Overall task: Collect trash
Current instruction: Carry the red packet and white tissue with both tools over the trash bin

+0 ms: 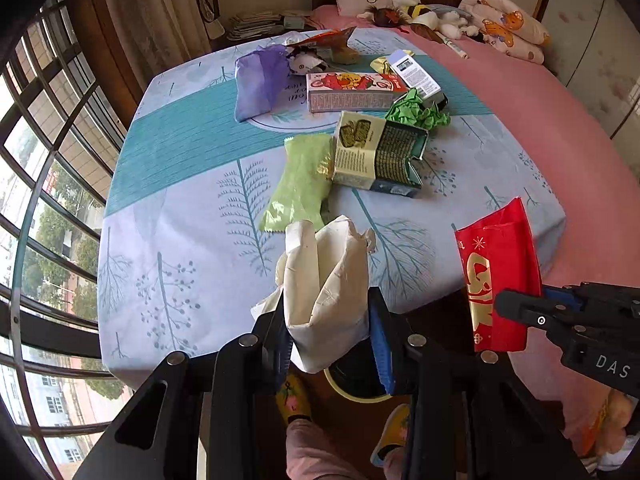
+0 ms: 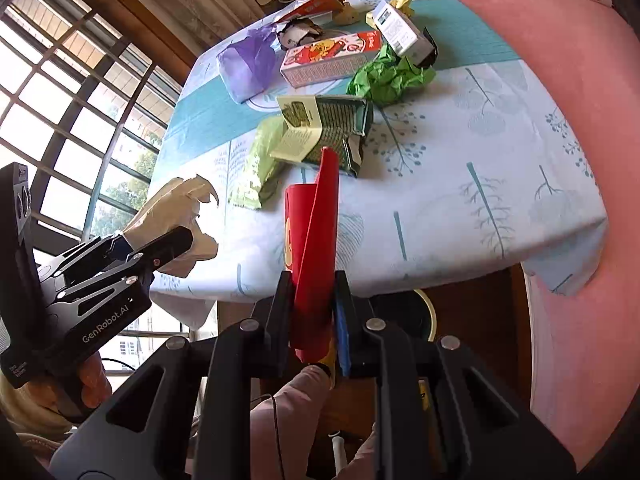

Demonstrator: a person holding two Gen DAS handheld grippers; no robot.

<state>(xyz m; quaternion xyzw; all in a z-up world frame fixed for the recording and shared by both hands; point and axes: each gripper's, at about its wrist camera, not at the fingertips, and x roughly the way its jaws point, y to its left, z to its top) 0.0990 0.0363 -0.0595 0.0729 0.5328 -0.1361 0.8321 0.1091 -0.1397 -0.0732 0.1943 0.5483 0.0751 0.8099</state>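
Note:
My left gripper (image 1: 328,320) is shut on a crumpled white paper bag (image 1: 332,276), held over the table's near edge; the bag also shows in the right wrist view (image 2: 172,216). My right gripper (image 2: 312,304) is shut on a red packet (image 2: 312,240) with gold print, which shows in the left wrist view (image 1: 496,276) at the right. A round bin with a yellow rim (image 1: 356,394) sits on the floor below both grippers. On the table (image 1: 192,216) lie a light green wrapper (image 1: 300,180), an open green box (image 1: 380,156), green crumpled paper (image 1: 416,110), a red carton (image 1: 352,90) and a purple bag (image 1: 260,80).
A white-and-black box (image 1: 416,74), an orange wrapper (image 1: 324,38) and other scraps lie at the table's far side. A pink bed (image 1: 540,120) with soft toys (image 1: 424,16) and a pillow stands to the right. A barred window (image 1: 48,200) is on the left. My feet in yellow slippers (image 1: 292,396) are below.

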